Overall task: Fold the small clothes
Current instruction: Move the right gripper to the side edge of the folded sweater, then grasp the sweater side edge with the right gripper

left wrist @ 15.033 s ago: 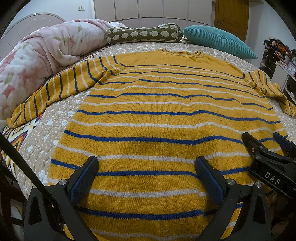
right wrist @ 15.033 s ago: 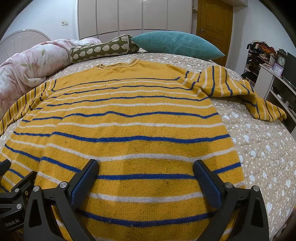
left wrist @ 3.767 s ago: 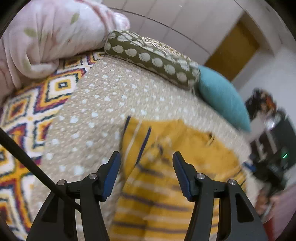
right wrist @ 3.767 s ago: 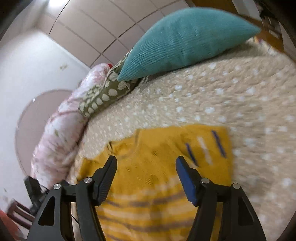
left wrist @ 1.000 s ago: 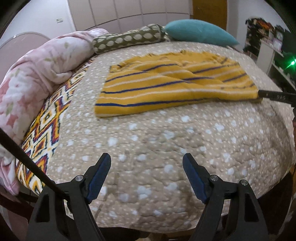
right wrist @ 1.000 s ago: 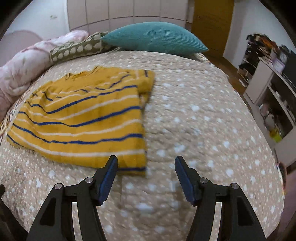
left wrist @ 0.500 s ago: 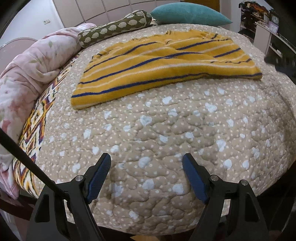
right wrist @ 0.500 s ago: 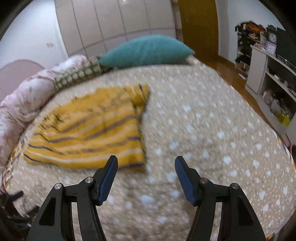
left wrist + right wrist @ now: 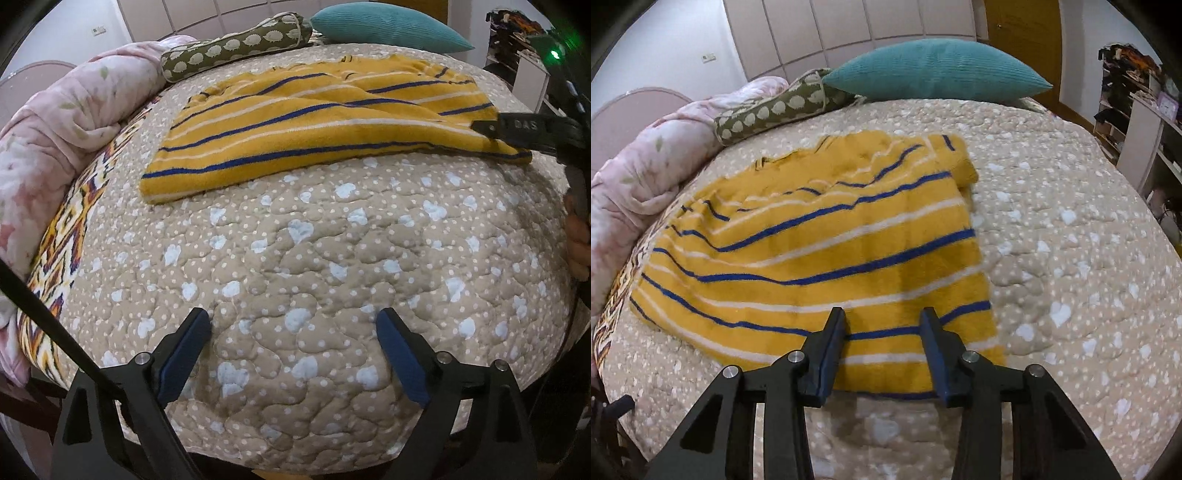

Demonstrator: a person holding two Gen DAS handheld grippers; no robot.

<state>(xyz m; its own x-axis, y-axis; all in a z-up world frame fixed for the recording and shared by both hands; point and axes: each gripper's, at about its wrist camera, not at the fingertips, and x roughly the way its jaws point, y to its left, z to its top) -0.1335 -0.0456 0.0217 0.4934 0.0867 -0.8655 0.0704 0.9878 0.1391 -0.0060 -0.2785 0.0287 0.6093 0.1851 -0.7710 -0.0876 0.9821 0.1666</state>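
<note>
A yellow sweater [image 9: 317,122] with blue and white stripes lies folded on the beige quilted bed [image 9: 332,258]; it also shows in the right wrist view [image 9: 820,254]. My left gripper [image 9: 291,350] is open and empty over bare quilt, well short of the sweater. My right gripper [image 9: 882,332] is open, its fingers straddling the sweater's near right hem, holding nothing. The right gripper also shows in the left wrist view [image 9: 517,129], at the sweater's right corner.
A pink floral duvet [image 9: 55,140] is bunched at the left. A green patterned bolster [image 9: 236,44] and a teal pillow [image 9: 934,70] lie at the head. Shelves [image 9: 1145,122] stand to the right. A patterned sheet [image 9: 66,240] shows at the left edge.
My right gripper moved forward onto the sweater's near right hem and its jaws narrowed. My left gripper edged a little closer to the sweater.
</note>
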